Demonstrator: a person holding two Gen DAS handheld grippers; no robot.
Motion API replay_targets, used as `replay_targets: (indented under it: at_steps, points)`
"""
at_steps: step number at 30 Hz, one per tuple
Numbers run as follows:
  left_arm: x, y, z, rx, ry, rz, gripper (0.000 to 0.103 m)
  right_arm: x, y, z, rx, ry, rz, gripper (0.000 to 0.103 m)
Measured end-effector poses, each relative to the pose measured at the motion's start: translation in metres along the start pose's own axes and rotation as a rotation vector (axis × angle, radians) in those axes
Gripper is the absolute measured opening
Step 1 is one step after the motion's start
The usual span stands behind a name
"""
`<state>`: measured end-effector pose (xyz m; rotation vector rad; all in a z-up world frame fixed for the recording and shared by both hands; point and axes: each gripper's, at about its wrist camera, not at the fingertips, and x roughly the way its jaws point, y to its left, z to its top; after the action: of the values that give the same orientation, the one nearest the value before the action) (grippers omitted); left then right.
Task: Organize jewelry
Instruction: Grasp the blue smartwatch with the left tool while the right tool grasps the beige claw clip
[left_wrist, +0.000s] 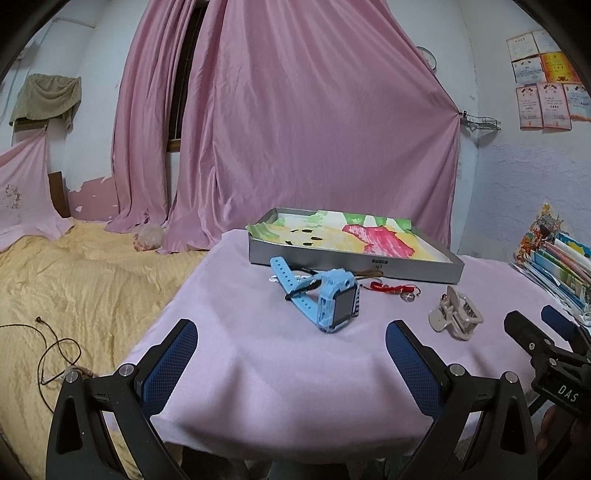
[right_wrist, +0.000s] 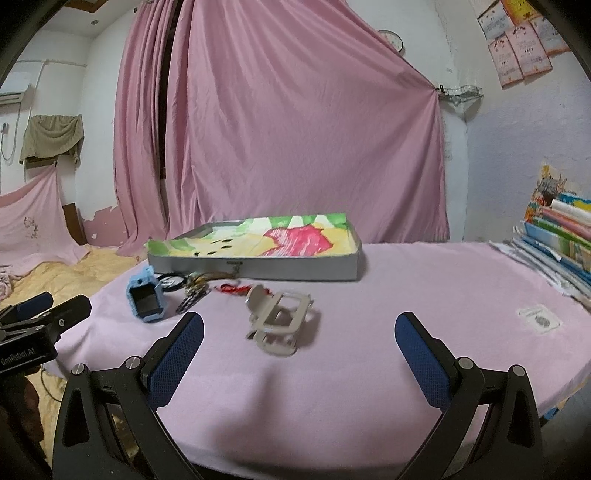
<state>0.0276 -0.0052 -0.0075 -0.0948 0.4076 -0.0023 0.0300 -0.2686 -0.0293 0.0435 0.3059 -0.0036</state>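
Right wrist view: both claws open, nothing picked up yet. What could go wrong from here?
1. The blue watch lies across cords and the red string; lifting it may drag those along.
2. The beige hair clip is hollow and irregular, so the right claw could pinch it off-centre and flip it.

We count one blue smartwatch, one beige hair claw clip, one red cord charm, one grey tray and two grippers.

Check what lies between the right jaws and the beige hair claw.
Only bare pink cloth lies between the open right gripper and the beige hair claw, per the right wrist view.
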Motion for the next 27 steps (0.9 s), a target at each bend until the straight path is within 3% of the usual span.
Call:
replay_targets:
  at_steps: [6, 12, 20, 24, 27]
  points:
    - [0.018, -0.005, 0.015, 0.001, 0.017, -0.018, 0.102, 0.018, -0.004, 0.014, -0.001, 0.026, -0.004, 0.102]
    - [0.052, -0.007, 0.023, -0.036, 0.148, -0.056, 0.102, 0.051, -0.014, 0.02, 0.066, 0.181, 0.053, 0.102]
    - [0.087, -0.011, 0.025, -0.051, 0.278, -0.047, 0.102, 0.083, -0.007, 0.014, 0.024, 0.326, 0.1, 0.101]
    - [0.097, -0.011, 0.026, -0.063, 0.309, -0.054, 0.102, 0.097, 0.0, 0.012, -0.003, 0.381, 0.121, 0.09]
    - [0.101, -0.015, 0.028, -0.052, 0.317, -0.058, 0.102, 0.103, 0.002, 0.012, -0.008, 0.403, 0.117, 0.089]
